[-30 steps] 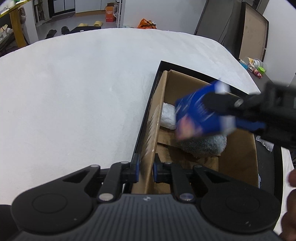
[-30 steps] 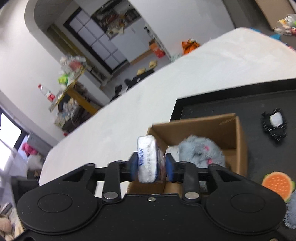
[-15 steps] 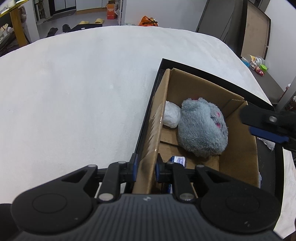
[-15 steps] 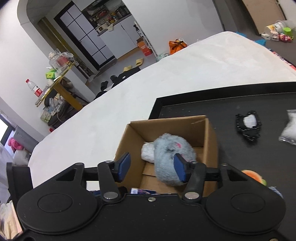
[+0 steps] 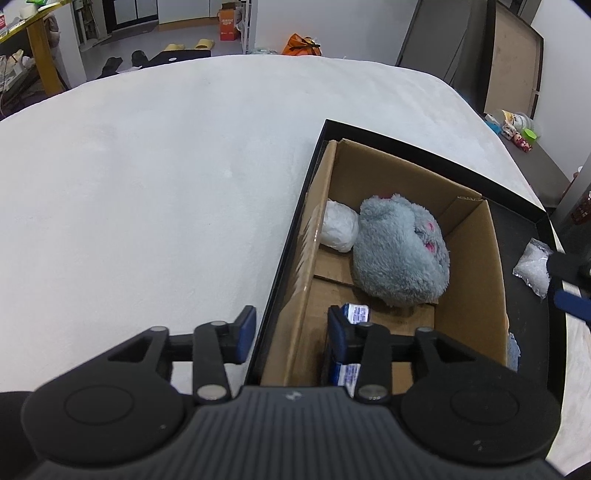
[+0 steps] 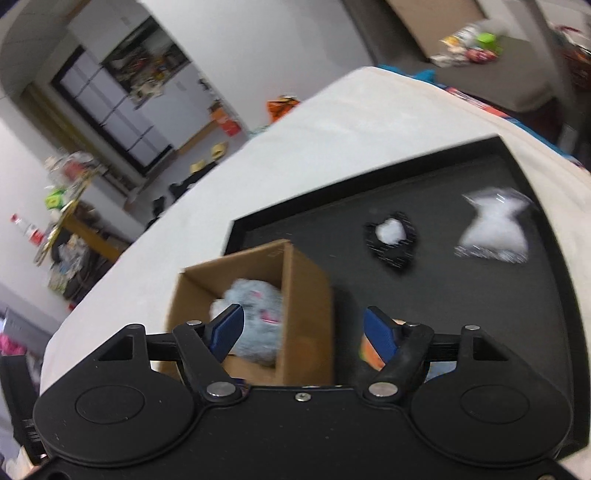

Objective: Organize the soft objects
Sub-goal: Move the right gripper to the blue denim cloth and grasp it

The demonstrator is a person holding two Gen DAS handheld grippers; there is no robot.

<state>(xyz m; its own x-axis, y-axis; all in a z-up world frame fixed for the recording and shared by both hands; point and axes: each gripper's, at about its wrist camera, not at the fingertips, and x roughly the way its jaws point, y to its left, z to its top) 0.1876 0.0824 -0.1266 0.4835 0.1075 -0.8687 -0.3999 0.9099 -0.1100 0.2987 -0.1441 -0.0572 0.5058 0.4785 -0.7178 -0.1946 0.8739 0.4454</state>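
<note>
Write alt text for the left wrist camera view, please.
An open cardboard box on a black tray holds a grey plush toy, a white bundle and a blue-and-white packet. The open left gripper straddles the box's near wall.

A white cloth-covered table [image 5: 147, 177] fills most of the left wrist view; beyond its far edge, on the grey floor, lie a pair of yellow slippers [image 5: 189, 45], an orange bag [image 5: 302, 43] and an orange carton [image 5: 229, 21]. At the far left stands a yellow-legged table [image 5: 37, 40]; to the right a brown board [image 5: 511, 62] leans against the wall, with small colourful items [image 5: 517, 127] on a grey surface below it.
</note>
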